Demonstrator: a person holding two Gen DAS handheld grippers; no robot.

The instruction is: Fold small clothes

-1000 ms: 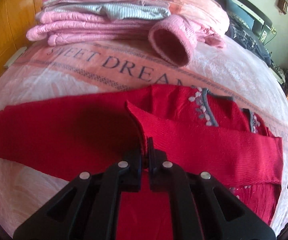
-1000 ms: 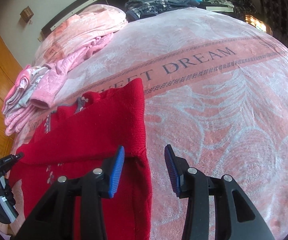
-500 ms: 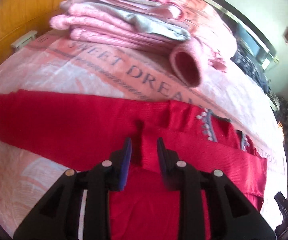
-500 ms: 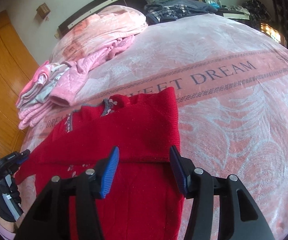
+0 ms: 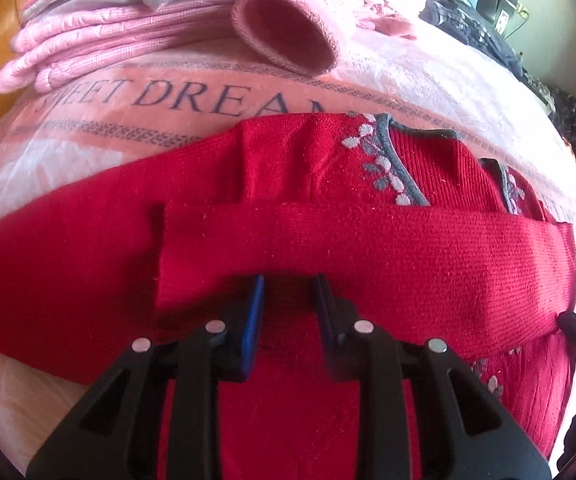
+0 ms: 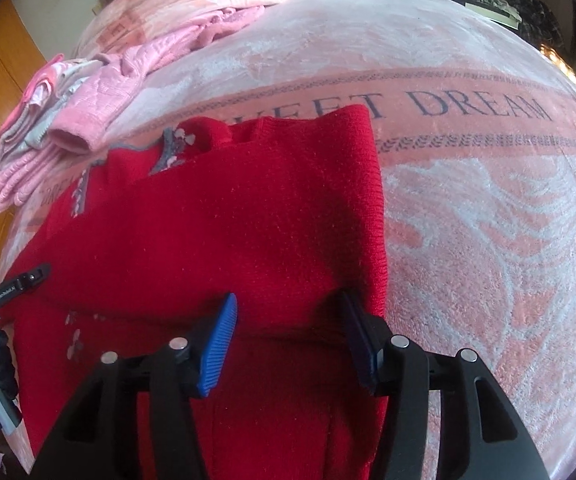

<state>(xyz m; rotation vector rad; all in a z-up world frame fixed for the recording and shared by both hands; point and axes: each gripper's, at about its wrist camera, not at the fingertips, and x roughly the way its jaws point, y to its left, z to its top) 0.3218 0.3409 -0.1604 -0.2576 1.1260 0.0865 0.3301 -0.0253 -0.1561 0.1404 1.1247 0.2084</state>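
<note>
Red knit sweater (image 5: pixel 328 248) lies flat on the bed (image 6: pixel 488 240), one sleeve folded across the chest; soft, light, grippy, so pinch a doubled edge or cuff; left gripper (image 5: pixel 290 308) narrowly open, right gripper (image 6: pixel 288 332) wide, both empty

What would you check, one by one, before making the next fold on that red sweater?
1. Left gripper free of cloth: ok, jaws open over the red sweater.
2. Right gripper free: ok, jaws open.
3. One sleeve folded across the body: ok, lying flat.
4. Other sleeve folded in: not ok, stretched out over the blanket.
5. Room beside the pink stack: ok, apart from the sweater.
6. Sweater's lower hem lying flat: cannot tell, hidden behind the grippers.
</note>
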